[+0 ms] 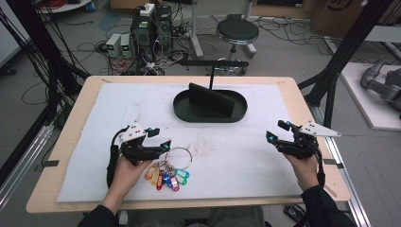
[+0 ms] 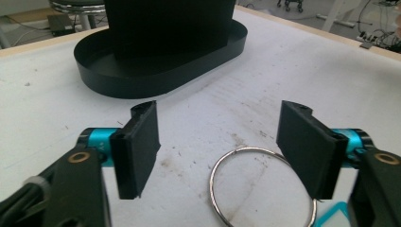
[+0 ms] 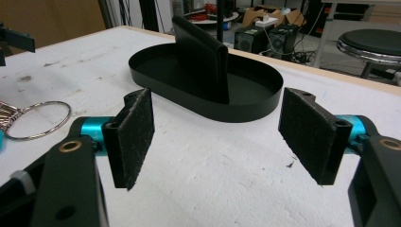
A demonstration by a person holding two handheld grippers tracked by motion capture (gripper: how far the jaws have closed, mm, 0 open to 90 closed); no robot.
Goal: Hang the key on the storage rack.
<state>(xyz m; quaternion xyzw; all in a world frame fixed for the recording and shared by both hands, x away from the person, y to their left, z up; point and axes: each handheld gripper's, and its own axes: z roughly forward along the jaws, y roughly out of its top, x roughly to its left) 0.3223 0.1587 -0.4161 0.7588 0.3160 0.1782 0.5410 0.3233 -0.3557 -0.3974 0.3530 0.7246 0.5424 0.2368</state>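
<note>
A metal key ring [image 1: 178, 156] lies on the white mat with several coloured key tags [image 1: 168, 178] fanned out below it. My left gripper [image 1: 159, 139] is open right beside the ring, on its left. In the left gripper view the key ring [image 2: 222, 166] lies on the mat between the two spread jaws, nearer the right one, untouched. A black oval tray [image 1: 236, 113] with an upright black stand [image 1: 208, 98] sits at the mat's far middle. My right gripper [image 1: 277, 131] is open at the right, holding nothing. The right gripper view shows the tray [image 3: 265, 101] ahead and the key ring [image 3: 38, 119] at far left.
The white mat [image 1: 236, 156] covers most of the wooden table [image 1: 71, 118]. Beyond the table stand a black stool [image 1: 237, 32], computer boxes [image 1: 151, 26] and loose cables on the floor. Black frame posts [image 1: 340, 56] rise at the right.
</note>
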